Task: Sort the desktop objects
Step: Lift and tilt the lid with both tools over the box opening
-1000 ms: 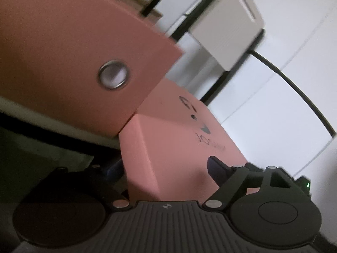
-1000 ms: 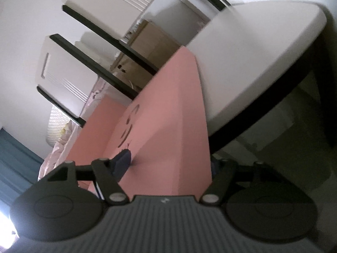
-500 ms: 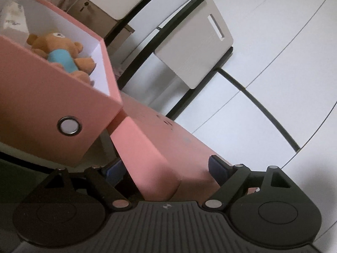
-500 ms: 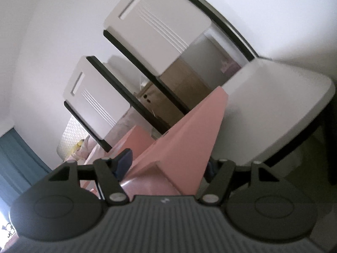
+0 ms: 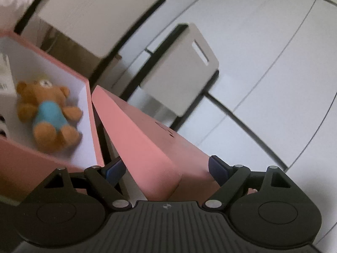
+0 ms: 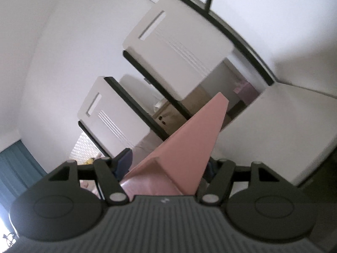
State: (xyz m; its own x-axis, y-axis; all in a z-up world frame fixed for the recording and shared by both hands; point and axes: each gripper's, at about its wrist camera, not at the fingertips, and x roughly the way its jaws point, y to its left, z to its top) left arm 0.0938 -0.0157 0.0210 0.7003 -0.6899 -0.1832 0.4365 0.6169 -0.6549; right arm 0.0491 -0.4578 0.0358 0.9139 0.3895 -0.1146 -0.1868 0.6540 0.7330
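A pink box lid [image 5: 151, 143] is held up in the air between both grippers. My left gripper [image 5: 166, 168] is shut on one end of it. My right gripper [image 6: 168, 164] is shut on the other end [image 6: 189, 147], seen edge-on. To the left in the left wrist view, the open pink box [image 5: 88, 109] with a white inside holds a brown teddy bear in a blue shirt [image 5: 48, 113]. The lid is beside and above the box's right wall.
White chairs with slotted backs [image 5: 185, 71] [image 6: 177, 48] and black frames stand behind. A white table top [image 6: 273, 130] is on the right in the right wrist view. A brown cardboard box [image 6: 168, 113] sits under the chairs. The floor is white tile [image 5: 273, 63].
Both grippers have lifted and tilted the lid upward. The open box has dropped lower in the left view, so its inside and the teddy bear now show.
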